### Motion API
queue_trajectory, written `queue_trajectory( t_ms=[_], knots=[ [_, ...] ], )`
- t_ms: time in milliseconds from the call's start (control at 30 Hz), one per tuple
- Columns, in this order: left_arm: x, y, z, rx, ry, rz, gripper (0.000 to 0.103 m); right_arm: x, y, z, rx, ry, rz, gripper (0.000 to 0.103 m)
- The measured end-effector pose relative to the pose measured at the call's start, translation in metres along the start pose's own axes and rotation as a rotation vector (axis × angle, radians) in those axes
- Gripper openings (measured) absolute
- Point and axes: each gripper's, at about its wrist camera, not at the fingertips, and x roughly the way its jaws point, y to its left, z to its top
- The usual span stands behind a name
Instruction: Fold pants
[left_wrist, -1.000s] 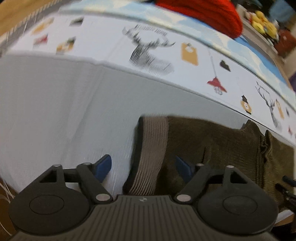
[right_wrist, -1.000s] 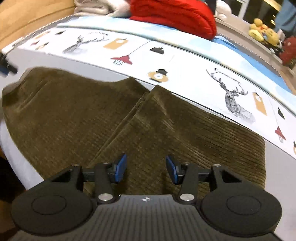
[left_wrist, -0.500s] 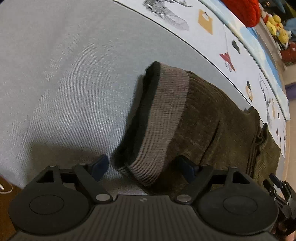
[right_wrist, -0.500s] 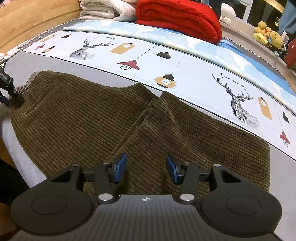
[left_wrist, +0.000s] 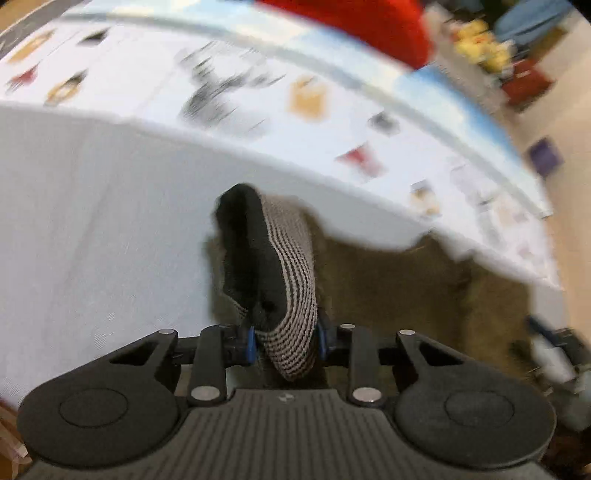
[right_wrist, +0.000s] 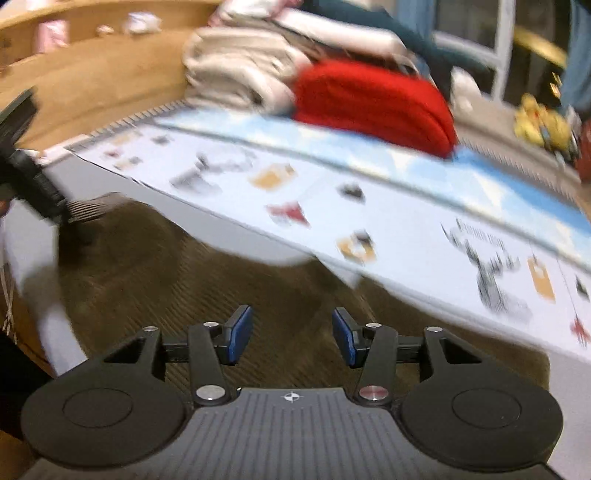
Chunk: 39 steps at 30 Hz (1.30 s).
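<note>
Left wrist view: the left gripper (left_wrist: 284, 341) is clamped on the ribbed grey waistband (left_wrist: 291, 266) of the pants (left_wrist: 388, 291), its blue pads (left_wrist: 250, 341) pressed against either side of the band. The waistband rises from between the fingers and curls away, showing its black inner lining. Beyond and to the right, the brown corduroy of the pants spreads over the grey sheet (left_wrist: 103, 221). Farther back lies a white printed cover (left_wrist: 258, 99) with deer and lantern motifs, badly blurred, then a red blanket (left_wrist: 351, 26).

Right wrist view: the right gripper (right_wrist: 291, 334) hangs with its fingers apart and nothing between them, just above the pants (right_wrist: 207, 280), which fill the space directly ahead and beneath. At the far left edge the other gripper (right_wrist: 33, 184) holds the waistband end lifted. Past the pants, the printed cover (right_wrist: 369, 221) carries a line of lettering above a deer, too smeared to read. Behind it sit the red blanket (right_wrist: 373, 99) and folded pale bedding (right_wrist: 240, 70) against a wooden headboard (right_wrist: 92, 85).
</note>
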Motion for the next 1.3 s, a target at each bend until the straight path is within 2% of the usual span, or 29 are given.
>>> queue_trajectory(
  t_ms=[67,167,267,333,467,533,633,700,733,800,833,867,900,967,1067,1133,1167,1200,1233,1300],
  knots=[
    [-0.007,-0.027,0.004,0.041,-0.039,-0.073,0.032,-0.005,0.015,0.003,-0.047,-0.057,0.047,0.065],
    [-0.004,-0.074,0.01,0.115,-0.059,-0.153,0.032,-0.011,0.037,0.006,-0.119,-0.113,0.103,0.075],
    [0.008,-0.125,0.009,0.189,-0.047,-0.214,0.032,-0.015,0.052,0.005,-0.176,-0.131,0.117,0.081],
    [0.021,-0.16,0.006,0.246,-0.029,-0.225,0.032,-0.014,0.053,0.005,-0.172,-0.121,0.098,0.083],
    [0.048,-0.228,-0.008,0.363,0.03,-0.262,0.032,-0.014,0.035,0.005,-0.074,-0.093,0.05,0.083],
    [0.059,-0.253,-0.016,0.428,0.048,-0.266,0.032,-0.012,0.02,0.004,0.016,-0.051,0.017,0.092],
    [0.074,-0.281,-0.029,0.516,0.086,-0.274,0.033,-0.006,-0.007,0.002,0.142,0.009,-0.037,0.092],
    [0.08,-0.291,-0.034,0.553,0.102,-0.282,0.038,-0.004,-0.021,-0.001,0.187,0.037,-0.058,0.086],
    [0.082,-0.294,-0.036,0.56,0.113,-0.297,0.044,-0.001,-0.03,-0.004,0.211,0.061,-0.077,0.074],
    [0.084,-0.297,-0.034,0.549,0.118,-0.358,0.043,0.003,-0.047,-0.01,0.27,0.111,-0.059,0.052],
    [0.079,-0.294,-0.032,0.532,0.098,-0.388,0.045,0.005,-0.058,-0.014,0.317,0.142,-0.06,0.041],
    [0.073,-0.291,-0.028,0.51,0.067,-0.411,0.045,0.005,-0.068,-0.018,0.355,0.154,-0.066,0.035],
    [0.071,-0.291,-0.023,0.485,0.035,-0.428,0.045,0.003,-0.079,-0.021,0.397,0.161,-0.07,0.033],
    [0.063,-0.282,-0.011,0.416,-0.028,-0.45,0.045,-0.011,-0.101,-0.023,0.477,0.116,-0.058,0.028],
    [0.056,-0.266,0.002,0.311,-0.087,-0.45,0.045,-0.058,-0.128,-0.023,0.538,-0.085,-0.076,0.026],
    [0.057,-0.262,0.006,0.294,-0.1,-0.426,0.045,-0.085,-0.15,-0.031,0.608,-0.171,-0.137,0.026],
    [0.059,-0.263,0.006,0.306,-0.093,-0.412,0.045,-0.097,-0.164,-0.041,0.657,-0.182,-0.19,0.025],
    [0.062,-0.265,0.004,0.326,-0.077,-0.396,0.045,-0.102,-0.175,-0.051,0.694,-0.164,-0.236,0.026],
    [0.066,-0.268,0.001,0.356,-0.055,-0.374,0.046,-0.103,-0.187,-0.066,0.743,-0.109,-0.291,0.028],
    [0.073,-0.273,-0.005,0.425,-0.009,-0.318,0.049,-0.095,-0.211,-0.099,0.87,0.055,-0.307,0.039]
  ],
)
